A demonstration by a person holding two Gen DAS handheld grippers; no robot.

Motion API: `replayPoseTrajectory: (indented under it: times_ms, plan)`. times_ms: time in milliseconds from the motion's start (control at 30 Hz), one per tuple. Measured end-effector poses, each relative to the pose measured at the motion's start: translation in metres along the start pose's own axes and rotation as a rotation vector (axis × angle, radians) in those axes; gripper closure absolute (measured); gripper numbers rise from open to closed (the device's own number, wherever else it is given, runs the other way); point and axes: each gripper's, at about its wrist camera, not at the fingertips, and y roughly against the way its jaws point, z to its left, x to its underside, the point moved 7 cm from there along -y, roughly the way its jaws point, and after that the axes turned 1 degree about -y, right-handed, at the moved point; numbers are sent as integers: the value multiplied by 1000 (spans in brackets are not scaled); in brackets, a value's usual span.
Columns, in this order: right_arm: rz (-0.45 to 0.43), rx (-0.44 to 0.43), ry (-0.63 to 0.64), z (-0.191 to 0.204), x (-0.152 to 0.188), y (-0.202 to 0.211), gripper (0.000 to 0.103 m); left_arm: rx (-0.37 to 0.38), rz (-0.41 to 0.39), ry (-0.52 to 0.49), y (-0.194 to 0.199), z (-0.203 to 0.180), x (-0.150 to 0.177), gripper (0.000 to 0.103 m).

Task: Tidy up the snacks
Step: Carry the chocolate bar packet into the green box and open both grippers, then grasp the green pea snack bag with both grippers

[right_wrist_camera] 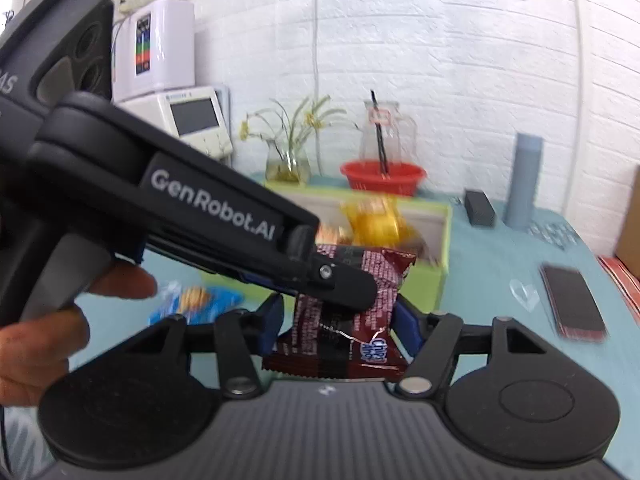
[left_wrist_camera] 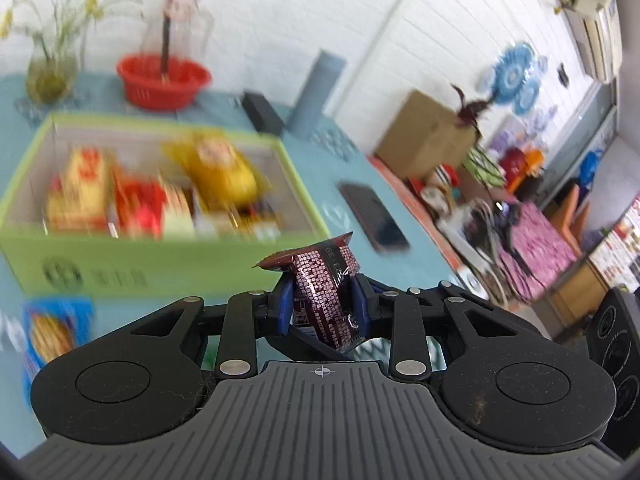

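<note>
Mid-carry, left gripper [left_wrist_camera: 322,304] and right gripper [right_wrist_camera: 338,320] both pinch one maroon snack packet [right_wrist_camera: 352,320]; next, drop it into the green box [left_wrist_camera: 168,256]

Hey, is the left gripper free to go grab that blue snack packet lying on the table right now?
Probably not yet. The left gripper is shut on the maroon snack packet, which the right gripper also grips. The blue snack packet lies uncovered on the table beside the green box.
</note>
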Motion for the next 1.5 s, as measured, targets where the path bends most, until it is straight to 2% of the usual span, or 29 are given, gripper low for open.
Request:
replayPoseTrajectory:
  times_ms: [133,200,267,367,433,533,567,600,667,767,833,900,933,1067,1133,1233,1400,1433,1500]
  plan:
    - [4,-44,18,-13,-43,-60,32,-63,-40,9,-18,34,-53,96]
    - [21,-57,27,-15,-54,-89,31,-83,-43,52,-30,54,-69,96]
    - [42,-70,26,-17,-55,-115,29,-113,-35,51,-45,71,-76,96]
    - [97,-93,19,-20,-42,-145,29,-132,-1,71,-68,96,-70,94]
    - [105,-111,24,-17,-32,-155,29,-136,2,94,-77,110,-60,86]
    - [107,-119,49,-12,-30,-158,25,-118,-18,114,-72,116,-57,78]
    - [107,-122,44,-10,-32,-154,21,-106,-29,119,-67,114,-57,76]
    - [95,-125,38,-10,-35,-148,13,-99,-52,119,-58,110,-59,73]
    - [37,-113,46,-10,-43,-126,9,-104,-99,99,-36,100,-63,66]
    - [-34,-84,70,-10,-45,-74,9,-122,-142,54,4,80,-58,59]
    - [-48,-75,69,-10,-32,-42,9,-116,-163,29,28,67,-43,49]
    - [-43,-76,50,-10,-7,-14,1,-125,-171,34,51,59,-16,46]
    - [-30,-77,33,-9,10,-1,1,-133,-167,38,58,56,-1,44]
    - [102,-109,-71,8,85,46,1,-187,-98,68,80,57,85,47]
    - [153,-140,-84,29,111,61,1,-203,-48,109,87,59,123,52]
    - [160,-199,-69,61,122,75,2,-173,22,168,99,56,165,58]
    - [185,-238,32,95,132,81,2,-78,112,237,113,43,200,66]
    - [192,-233,34,96,135,83,2,-75,118,236,112,42,203,66]
    - [204,-222,28,95,139,81,2,-115,120,227,106,47,202,66]
